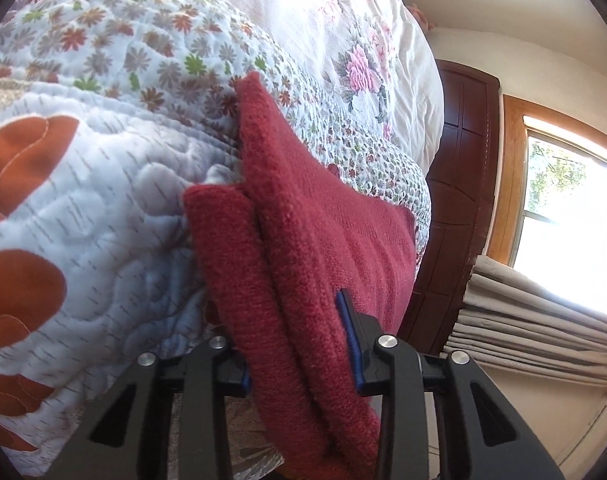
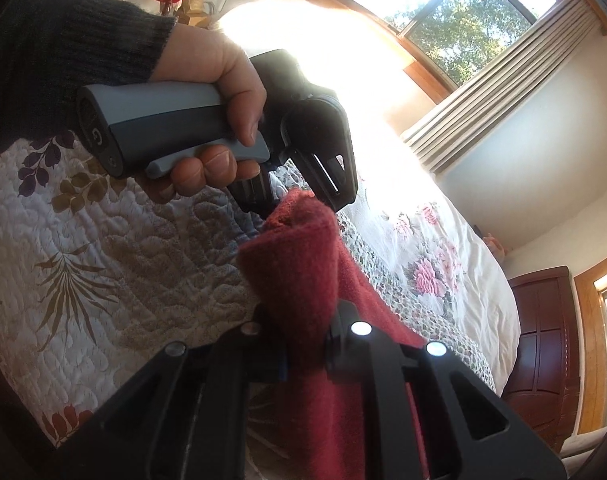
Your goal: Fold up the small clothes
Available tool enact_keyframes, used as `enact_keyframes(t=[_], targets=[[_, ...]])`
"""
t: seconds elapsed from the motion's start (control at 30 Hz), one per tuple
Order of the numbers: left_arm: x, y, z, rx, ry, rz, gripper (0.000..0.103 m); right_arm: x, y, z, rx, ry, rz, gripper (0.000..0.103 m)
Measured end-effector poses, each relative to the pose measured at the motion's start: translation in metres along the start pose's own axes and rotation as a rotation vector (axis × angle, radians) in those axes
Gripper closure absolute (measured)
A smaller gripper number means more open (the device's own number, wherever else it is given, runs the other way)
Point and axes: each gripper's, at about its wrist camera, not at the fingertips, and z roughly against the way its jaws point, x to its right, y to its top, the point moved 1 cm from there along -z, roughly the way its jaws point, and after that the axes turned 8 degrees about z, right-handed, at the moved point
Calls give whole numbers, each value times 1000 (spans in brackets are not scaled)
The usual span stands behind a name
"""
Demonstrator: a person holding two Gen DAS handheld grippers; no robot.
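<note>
1. Left wrist view: a quilted bedspread (image 1: 103, 208) with orange shapes and small flowers fills the left side, lying over the bed.
2. Centre of that view: the left gripper (image 1: 299, 360) pinches a folded edge of the red knitted garment (image 1: 303, 220); several layers of the knit sit between its blue-edged fingers, and the rest of the cloth stretches away over the bedspread.
3. Right of it: a white floral duvet (image 1: 363, 40), a dark wooden wardrobe (image 1: 459, 200), a grey curtain (image 1: 535, 320) and a bright window (image 1: 571, 216).
4. Right wrist view, left part: a hand (image 2: 207, 92) in a dark knit sleeve (image 2: 55, 52) grips the grey handle of the left gripper, whose tips meet the garment's far end.
5. Centre: the right gripper (image 2: 303, 344) is closed on a bunched fold of the same garment, held just above the bedspread.
6. No readable writing shows in either view.
</note>
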Motion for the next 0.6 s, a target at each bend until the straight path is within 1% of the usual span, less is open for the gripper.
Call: enact_keyframes(t=[0.07, 0.17, 0.4, 0.6], targets=[[1, 0, 3, 5, -5, -2, 79, -3, -3, 3, 0, -2, -4, 92], [6, 0, 6, 11, -8, -12, 82, -6, -3, 2, -1, -6, -11, 92], [28, -6, 14, 28, -6, -45, 84, -10, -7, 10, -9, -32, -59, 92], [60, -13, 20, 29, 18, -110, 85, -2, -10, 22, -12, -62, -121, 92]])
